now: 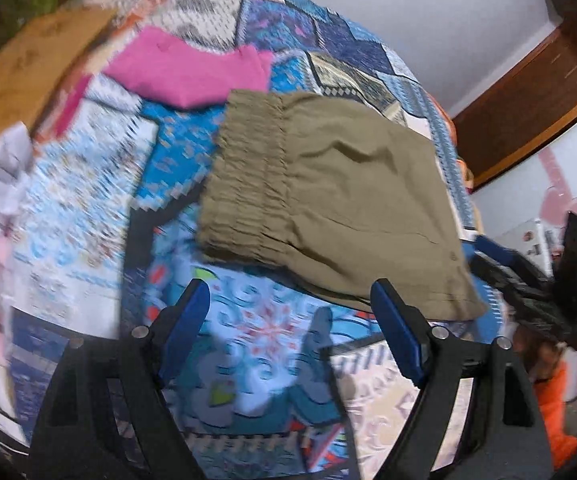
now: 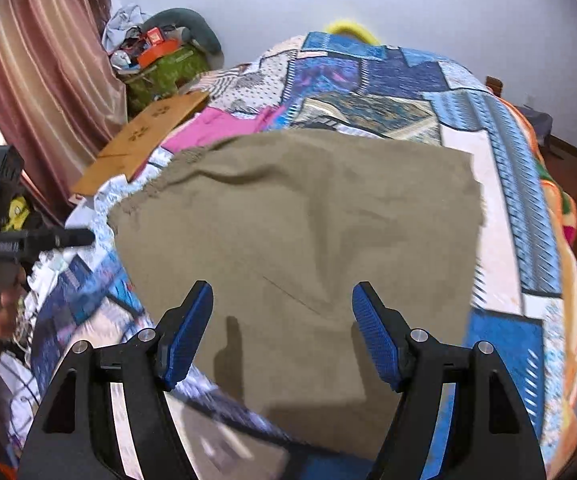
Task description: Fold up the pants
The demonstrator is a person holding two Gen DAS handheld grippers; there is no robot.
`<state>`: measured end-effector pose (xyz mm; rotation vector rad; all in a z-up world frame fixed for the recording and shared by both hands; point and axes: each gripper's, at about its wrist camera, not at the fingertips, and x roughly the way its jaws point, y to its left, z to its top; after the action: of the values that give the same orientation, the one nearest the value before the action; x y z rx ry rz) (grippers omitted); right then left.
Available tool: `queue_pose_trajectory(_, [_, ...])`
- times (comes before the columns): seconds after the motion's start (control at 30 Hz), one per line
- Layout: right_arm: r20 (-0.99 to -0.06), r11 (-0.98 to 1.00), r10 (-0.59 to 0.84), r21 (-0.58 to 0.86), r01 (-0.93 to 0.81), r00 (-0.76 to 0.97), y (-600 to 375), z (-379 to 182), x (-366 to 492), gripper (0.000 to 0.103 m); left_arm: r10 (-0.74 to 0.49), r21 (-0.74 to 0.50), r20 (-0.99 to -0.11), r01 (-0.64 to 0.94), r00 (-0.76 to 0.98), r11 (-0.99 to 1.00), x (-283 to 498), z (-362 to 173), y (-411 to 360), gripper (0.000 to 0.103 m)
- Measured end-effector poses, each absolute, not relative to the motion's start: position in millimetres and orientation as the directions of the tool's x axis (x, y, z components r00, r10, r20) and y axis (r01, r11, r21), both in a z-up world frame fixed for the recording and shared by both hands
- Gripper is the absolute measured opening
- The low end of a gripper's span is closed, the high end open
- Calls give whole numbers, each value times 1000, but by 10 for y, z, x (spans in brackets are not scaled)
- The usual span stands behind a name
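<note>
Since the olive pants [image 2: 296, 240] lie folded flat on the patchwork bed [image 2: 500, 200], soft and limp, I judge a hem corner grips best, with my left tool [image 1: 290, 308] and right tool [image 2: 282, 312] both spread, empty.

The pants [image 2: 296, 240] lie flat on the bed cover [image 2: 500, 184], right in front of the right tongs [image 2: 282, 320]. For the left tongs [image 1: 290, 320] the pants [image 1: 336, 200] sit ahead and to the right. Another piece of clothing [image 1: 192, 70] lies behind the pants, to the left. A board [image 2: 148, 136] lies at the bed's left edge. The right tongs [image 1: 536, 280] show far right of the left ones
</note>
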<state>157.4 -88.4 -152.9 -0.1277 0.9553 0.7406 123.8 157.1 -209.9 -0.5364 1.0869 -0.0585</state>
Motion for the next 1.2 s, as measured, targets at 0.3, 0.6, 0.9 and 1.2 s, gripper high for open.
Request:
queue_pose_trajectory(0.3, [-817,752,483,202,-628,315,-601,-1922,1580,69,-431,-551,-795,-211,426,807,1439,-2351,1487,83])
queue_pose_trajectory(0.6, [-820,722,490,192,-665,296,-630,-1934,1508,70,-375,-537,-796,-269,474,799,1747,-2464,1613,82])
queue_pose_trajectory(0.9, [-816,711,505,209,-671,280,-634,-1946,1509,70,-331,-553,-791,-372,514,746,1895,-2541,1853,62])
queue_pose_trajectory(1.2, [-808,716,517,227,-660,283,-694,-1927,1507,70,-113,-310,-831,-283,545,908,1800,-2163,1531,33])
